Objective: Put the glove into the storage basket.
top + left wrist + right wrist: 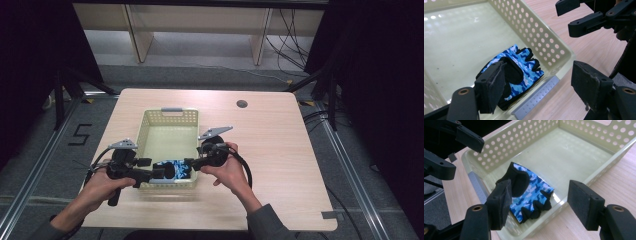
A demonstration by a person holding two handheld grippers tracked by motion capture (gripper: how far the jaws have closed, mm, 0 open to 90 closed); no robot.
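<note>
A blue camouflage fingerless glove (pixel 171 169) (pixel 520 72) (pixel 531 192) with black trim lies flat on the floor of a pale yellow perforated basket (pixel 145 125) (pixel 541 37) (pixel 584 140), in its near corner. My left gripper (pixel 159 173) (pixel 536 87) hovers at the basket's near left rim, open, with nothing between the jaws. At the near right rim my right gripper (pixel 191 163) (pixel 539 202) is open too, straddling the basket wall without touching the glove. Each gripper faces the other across the glove.
The basket stands on a light wooden table (pixel 270 150) with a grey handle (pixel 171 109) at its far end. A round cable hole (pixel 242 104) lies at the far right. Black frame legs flank the table, and bare tabletop stretches right of the basket.
</note>
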